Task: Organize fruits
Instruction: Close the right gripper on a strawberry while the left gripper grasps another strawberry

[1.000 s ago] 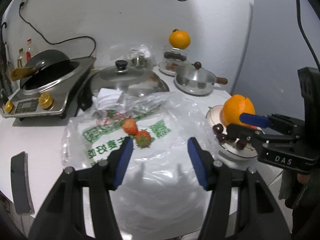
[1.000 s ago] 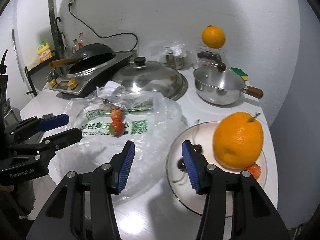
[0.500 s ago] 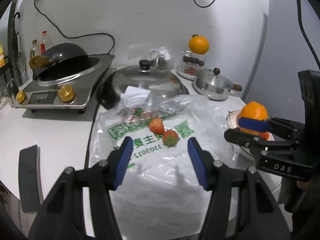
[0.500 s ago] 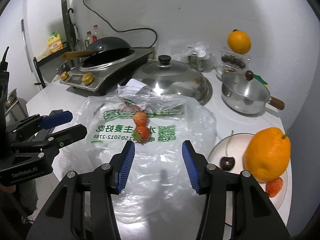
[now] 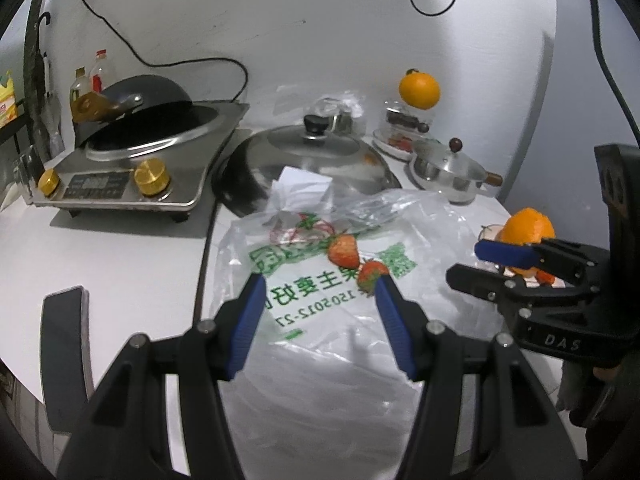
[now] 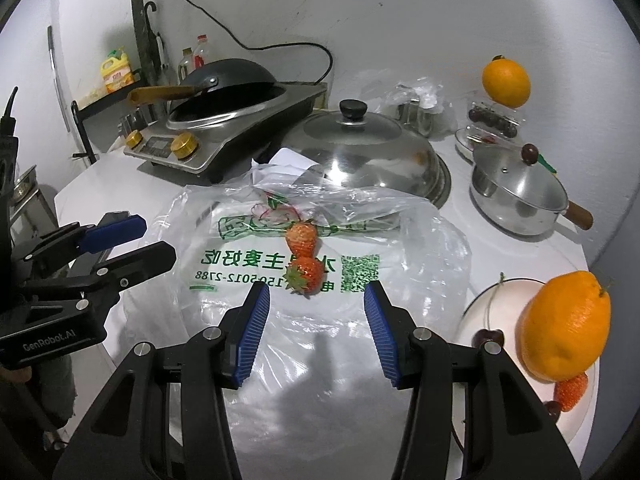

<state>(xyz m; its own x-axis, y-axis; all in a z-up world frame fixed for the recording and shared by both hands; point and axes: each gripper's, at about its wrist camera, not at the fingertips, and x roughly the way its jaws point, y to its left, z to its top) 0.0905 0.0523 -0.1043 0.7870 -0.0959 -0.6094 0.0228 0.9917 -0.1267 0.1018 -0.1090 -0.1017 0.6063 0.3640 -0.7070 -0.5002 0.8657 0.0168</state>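
Observation:
Two strawberries lie on a clear plastic bag (image 6: pixel 360 248) with green print: a near one (image 6: pixel 306 273) and a far one (image 6: pixel 302 236). They also show in the left wrist view, near one (image 5: pixel 372 274) and far one (image 5: pixel 343 250). My right gripper (image 6: pixel 316 326) is open and empty, just short of the near strawberry. My left gripper (image 5: pixel 320 320) is open and empty over the bag. A white plate (image 6: pixel 486 300) at the right holds an orange (image 6: pixel 564 332), a strawberry (image 6: pixel 572 390) and cherries (image 6: pixel 488 336).
A big pot lid (image 6: pixel 360 148), a small lidded saucepan (image 6: pixel 516 196) and an induction cooker with a wok (image 6: pixel 224 108) stand behind the bag. A second orange (image 6: pixel 506 82) sits on a clear box at the back right. A phone (image 5: pixel 64 356) lies at the left edge.
Both grippers have swung left, away from the plate, and now face the two strawberries on the bag. Both stay open.

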